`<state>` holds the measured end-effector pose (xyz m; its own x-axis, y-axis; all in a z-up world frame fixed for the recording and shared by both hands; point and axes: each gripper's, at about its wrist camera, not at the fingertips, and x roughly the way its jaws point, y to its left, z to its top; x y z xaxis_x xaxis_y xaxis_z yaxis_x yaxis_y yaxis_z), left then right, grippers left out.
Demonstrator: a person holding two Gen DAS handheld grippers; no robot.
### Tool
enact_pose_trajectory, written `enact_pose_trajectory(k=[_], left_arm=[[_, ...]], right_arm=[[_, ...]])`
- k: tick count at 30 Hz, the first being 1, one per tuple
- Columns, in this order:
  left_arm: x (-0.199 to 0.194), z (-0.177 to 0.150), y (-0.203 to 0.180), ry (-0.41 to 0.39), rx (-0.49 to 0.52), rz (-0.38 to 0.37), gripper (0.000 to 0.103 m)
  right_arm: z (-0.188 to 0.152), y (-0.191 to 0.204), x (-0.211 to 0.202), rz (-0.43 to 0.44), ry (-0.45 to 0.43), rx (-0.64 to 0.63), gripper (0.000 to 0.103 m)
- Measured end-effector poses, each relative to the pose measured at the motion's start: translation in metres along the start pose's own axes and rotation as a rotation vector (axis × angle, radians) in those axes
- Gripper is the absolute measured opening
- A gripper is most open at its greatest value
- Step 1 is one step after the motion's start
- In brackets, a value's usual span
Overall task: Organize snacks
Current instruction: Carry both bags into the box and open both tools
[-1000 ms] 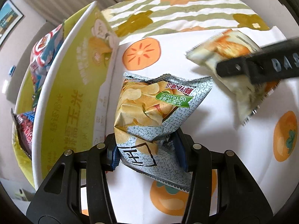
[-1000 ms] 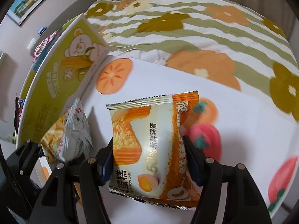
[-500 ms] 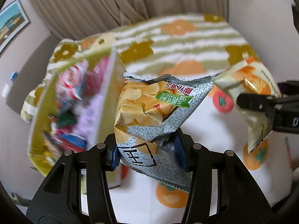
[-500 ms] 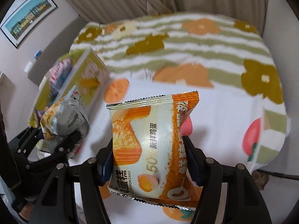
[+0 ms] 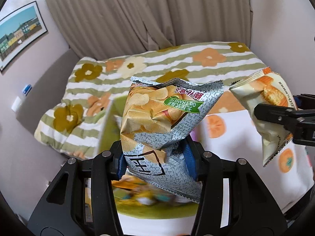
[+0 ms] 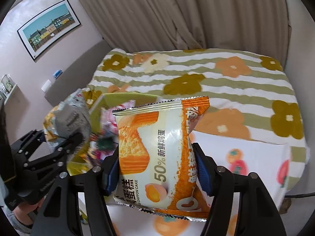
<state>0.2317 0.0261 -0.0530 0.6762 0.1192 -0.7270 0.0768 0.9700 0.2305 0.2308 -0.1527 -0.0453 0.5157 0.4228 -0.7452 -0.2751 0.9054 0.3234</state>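
The left gripper (image 5: pixel 156 160) has its jaws pinching a crumpled bag of chips (image 5: pixel 167 116), held in the air above a green box (image 5: pixel 107 123) of snacks. The right gripper (image 6: pixel 157 174) has its jaws clamped on a packet of chiffon cake (image 6: pixel 157 153), raised over the white fruit-print cloth (image 6: pixel 246 157) on the bed (image 6: pixel 216 78).

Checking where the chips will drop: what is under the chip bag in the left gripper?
Under the chip bag: the green snack box, contents blurred. Bag and left gripper hide the rest.
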Motion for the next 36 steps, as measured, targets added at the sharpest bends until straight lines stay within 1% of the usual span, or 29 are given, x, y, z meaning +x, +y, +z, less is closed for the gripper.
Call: enact_pose_trajectory(k=[3,6,9,12,13,15,16,17,18,21,23,27,29,33,34,36], left_arm=[[0.021,-0.011,0.04,0.036,0.007,-0.02,0.044],[0.04,-0.021,0.067,0.068,0.02,-0.053,0.044],[0.053,-0.025,0.084,0.096,0.028,-0.098,0.044],[0.058,-0.027,0.094,0.115,0.03,-0.145,0.045],[0.059,-0.028,0.098,0.117,0.024,-0.179,0.047],[0.063,-0.03,0.1,0.142,0.022,-0.234,0.071],[0.065,-0.031,0.101,0.152,0.018,-0.262,0.098],[0.064,-0.033,0.101,0.14,0.013,-0.267,0.103],[0.06,-0.035,0.101,0.122,0.008,-0.269,0.103],[0.05,-0.044,0.108,0.102,-0.009,-0.263,0.103],[0.042,-0.051,0.117,0.096,-0.035,-0.243,0.103],[0.036,-0.061,0.137,0.106,-0.098,-0.258,0.103],[0.035,-0.065,0.144,0.109,-0.123,-0.249,0.103],[0.029,-0.071,0.157,0.091,-0.158,-0.248,0.103],[0.029,-0.072,0.16,0.087,-0.158,-0.245,0.103],[0.031,-0.074,0.164,0.08,-0.156,-0.245,0.103]], right_arm=[[0.004,0.035,0.021,0.015,-0.008,0.023,0.061],[0.005,0.061,0.038,0.019,-0.005,0.045,0.061],[0.004,0.085,0.055,0.009,0.003,0.074,0.061],[0.002,0.099,0.062,-0.002,0.008,0.094,0.061],[0.001,0.103,0.063,-0.009,0.009,0.098,0.061],[0.0,0.108,0.064,-0.021,0.013,0.1,0.061],[0.0,0.11,0.063,-0.029,0.014,0.099,0.061],[0.0,0.111,0.063,-0.037,0.016,0.097,0.061],[0.001,0.111,0.063,-0.042,0.018,0.096,0.061],[0.001,0.11,0.065,-0.051,0.02,0.094,0.061],[0.0,0.111,0.068,-0.056,0.025,0.09,0.061],[0.0,0.119,0.072,-0.07,0.038,0.078,0.061],[0.001,0.121,0.074,-0.067,0.041,0.078,0.062],[0.007,0.126,0.081,-0.098,0.05,0.065,0.062],[0.009,0.128,0.084,-0.11,0.05,0.059,0.063],[0.012,0.131,0.091,-0.133,0.03,0.045,0.074]])
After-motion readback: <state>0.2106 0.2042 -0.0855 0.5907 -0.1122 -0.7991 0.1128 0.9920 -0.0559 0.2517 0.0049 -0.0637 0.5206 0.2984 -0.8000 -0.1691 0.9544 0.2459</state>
